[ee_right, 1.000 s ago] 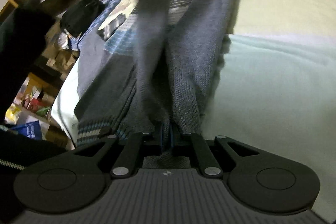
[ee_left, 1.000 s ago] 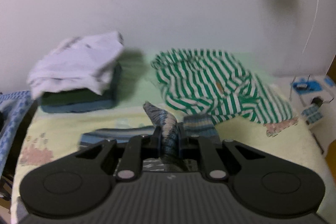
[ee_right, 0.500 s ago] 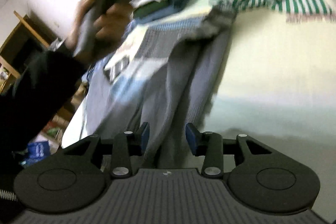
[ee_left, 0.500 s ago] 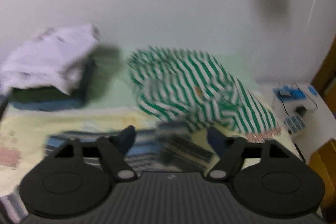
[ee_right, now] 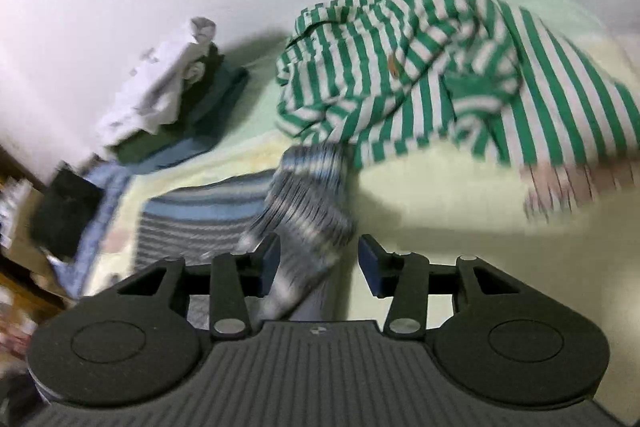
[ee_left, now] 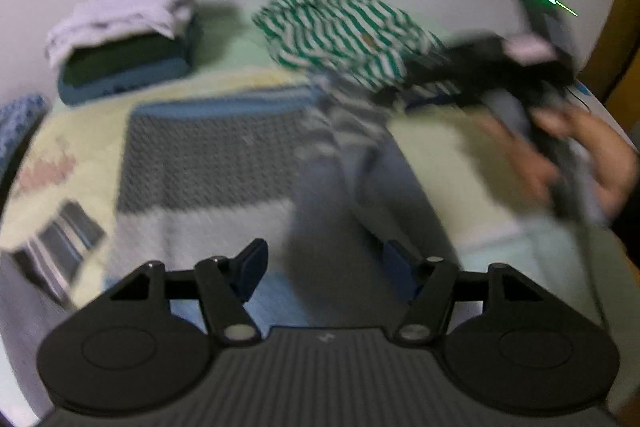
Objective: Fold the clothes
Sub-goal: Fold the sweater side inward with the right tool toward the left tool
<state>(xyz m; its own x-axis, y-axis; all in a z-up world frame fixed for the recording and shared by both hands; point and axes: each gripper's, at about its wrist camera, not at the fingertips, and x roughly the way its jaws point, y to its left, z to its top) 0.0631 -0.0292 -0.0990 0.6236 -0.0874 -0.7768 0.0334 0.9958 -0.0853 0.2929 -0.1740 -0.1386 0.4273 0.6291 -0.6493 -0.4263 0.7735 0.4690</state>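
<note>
A grey and blue striped sweater (ee_left: 208, 163) lies flat on the bed, one sleeve (ee_left: 344, 147) folded lengthwise over its right side. My left gripper (ee_left: 326, 265) hovers above its near part. Its jaws are closing, with the fabric below them and not pinched. In the right wrist view, my right gripper (ee_right: 320, 263) has its jaws opening over the sleeve's striped cuff (ee_right: 308, 203). The cuff lies between the fingers and is not pressed. A person's hand (ee_left: 580, 151) carries that gripper, blurred, at the right of the left wrist view.
A crumpled green-and-white striped shirt (ee_right: 420, 75) lies behind the sweater near the wall. A stack of folded clothes topped by a white garment (ee_left: 128, 27) sits at the back left. Blue checked cloth (ee_right: 92, 211) and dark items hang off the bed's left edge.
Both grippers were shut on sweater fabric a second ago and have let it go. The sleeve now lies on the sweater. The right gripper swung toward the far cuff, and the left pulled back.
</note>
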